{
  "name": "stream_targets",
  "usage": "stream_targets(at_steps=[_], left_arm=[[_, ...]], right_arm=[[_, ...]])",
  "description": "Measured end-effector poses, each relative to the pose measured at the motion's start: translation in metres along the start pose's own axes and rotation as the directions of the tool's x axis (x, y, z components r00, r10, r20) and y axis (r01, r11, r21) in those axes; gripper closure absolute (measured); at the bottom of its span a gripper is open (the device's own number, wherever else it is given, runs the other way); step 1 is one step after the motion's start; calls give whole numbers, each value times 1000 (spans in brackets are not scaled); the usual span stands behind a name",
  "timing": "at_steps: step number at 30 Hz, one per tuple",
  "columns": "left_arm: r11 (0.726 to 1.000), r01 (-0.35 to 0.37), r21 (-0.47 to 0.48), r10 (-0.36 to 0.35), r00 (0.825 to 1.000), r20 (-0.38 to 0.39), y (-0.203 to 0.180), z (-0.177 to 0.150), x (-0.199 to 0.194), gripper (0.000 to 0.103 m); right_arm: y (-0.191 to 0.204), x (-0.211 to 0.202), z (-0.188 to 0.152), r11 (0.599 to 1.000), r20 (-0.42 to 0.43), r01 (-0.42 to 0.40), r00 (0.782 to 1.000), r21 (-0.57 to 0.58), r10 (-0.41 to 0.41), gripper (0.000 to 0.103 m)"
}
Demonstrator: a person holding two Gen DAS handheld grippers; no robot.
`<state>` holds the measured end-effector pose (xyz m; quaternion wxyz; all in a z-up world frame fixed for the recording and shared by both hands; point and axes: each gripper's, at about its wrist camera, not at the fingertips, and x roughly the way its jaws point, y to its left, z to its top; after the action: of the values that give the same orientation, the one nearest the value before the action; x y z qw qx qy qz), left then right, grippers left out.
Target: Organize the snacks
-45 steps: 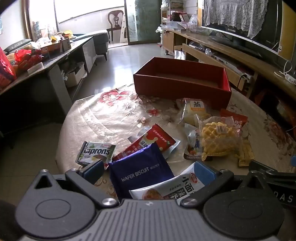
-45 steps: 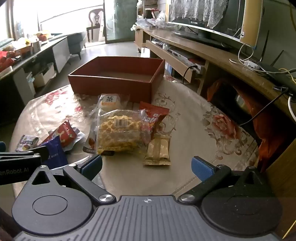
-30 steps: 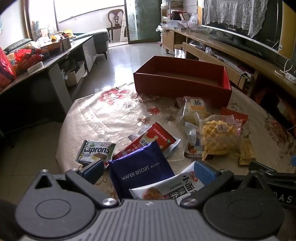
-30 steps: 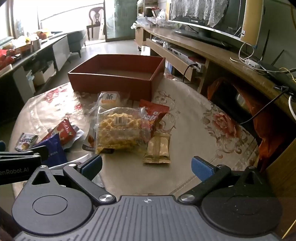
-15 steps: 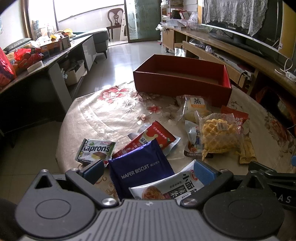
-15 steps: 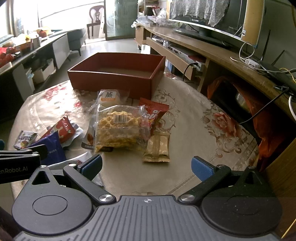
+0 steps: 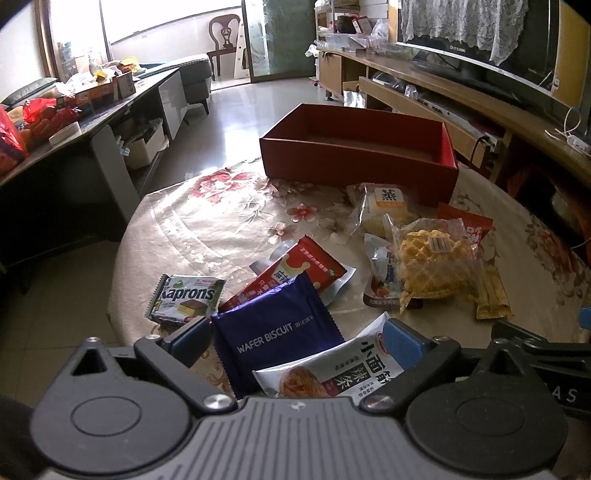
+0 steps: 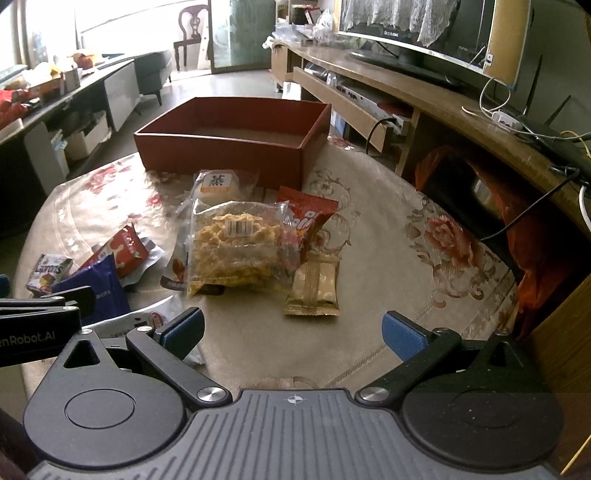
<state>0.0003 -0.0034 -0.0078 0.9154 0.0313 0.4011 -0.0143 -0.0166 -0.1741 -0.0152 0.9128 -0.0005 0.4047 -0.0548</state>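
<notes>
Box (image 7: 354,162): nothing seen inside.
Snacks (image 7: 432,266): strewn just before box.
Left gripper (image 7: 295,338): fingers spread, over wafer pack (image 7: 277,332).
Right gripper (image 8: 293,328): fingers spread, over bare cloth (image 8: 388,236).

Pretty clearly someone's living room at home. There's a big TV (image 8: 413,33) with a lace cover (image 7: 476,22) draped over it, sitting on a long wooden media unit (image 7: 461,92). A sofa (image 7: 192,74) and a wooden chair (image 7: 223,37) sit by the glass balcony door (image 7: 277,37), with shiny floor tiles (image 7: 236,122) and a round surface under a flowery tablecloth (image 7: 221,206).
</notes>
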Motion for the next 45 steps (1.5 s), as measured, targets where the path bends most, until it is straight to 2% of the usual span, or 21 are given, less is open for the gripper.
stream_targets(at_steps=[16, 19, 24, 27, 30, 34, 37, 39, 41, 43, 45], left_arm=[[999, 12, 47, -11, 1000, -24, -7, -4, 7, 5], [996, 48, 77, -45, 998, -43, -9, -5, 9, 5], [982, 148, 119, -136, 985, -106, -11, -4, 22, 5], [964, 185, 188, -161, 978, -136, -16, -4, 32, 5], [935, 252, 248, -211, 961, -181, -23, -3, 40, 4], [881, 314, 353, -243, 942, -231, -36, -3, 54, 4], [831, 339, 440, -240, 934, -266, -48, -7, 66, 4], [809, 345, 475, -224, 929, -294, -55, -10, 75, 5], [805, 354, 477, -224, 924, -309, -55, -12, 79, 4], [814, 370, 448, -231, 914, -334, -53, -13, 77, 5], [821, 382, 424, -244, 907, -344, -51, -18, 71, 13]], right_arm=[[-1, 6, -4, 1000, -34, 0, 999, -18, -1, 0], [-2, 8, -4, 1000, -45, 3, 999, -28, -5, 0], [-9, 12, -6, 1000, -71, 4, 997, -20, -5, 0], [-10, 18, -6, 999, -89, 8, 996, -33, -11, 0], [-13, 25, -6, 999, -115, -2, 993, -40, -3, 0], [-20, 30, -6, 1000, -144, -1, 990, -24, -3, 0], [-25, 29, -5, 1000, -149, -26, 989, 2, 26, 0], [-26, 28, -5, 999, -148, -34, 988, 6, 35, 0], [-26, 29, -4, 999, -152, -45, 987, 7, 45, 0], [-27, 29, -3, 998, -157, -62, 986, 13, 64, 0], [-27, 28, -1, 997, -155, -78, 985, 20, 80, 0]])
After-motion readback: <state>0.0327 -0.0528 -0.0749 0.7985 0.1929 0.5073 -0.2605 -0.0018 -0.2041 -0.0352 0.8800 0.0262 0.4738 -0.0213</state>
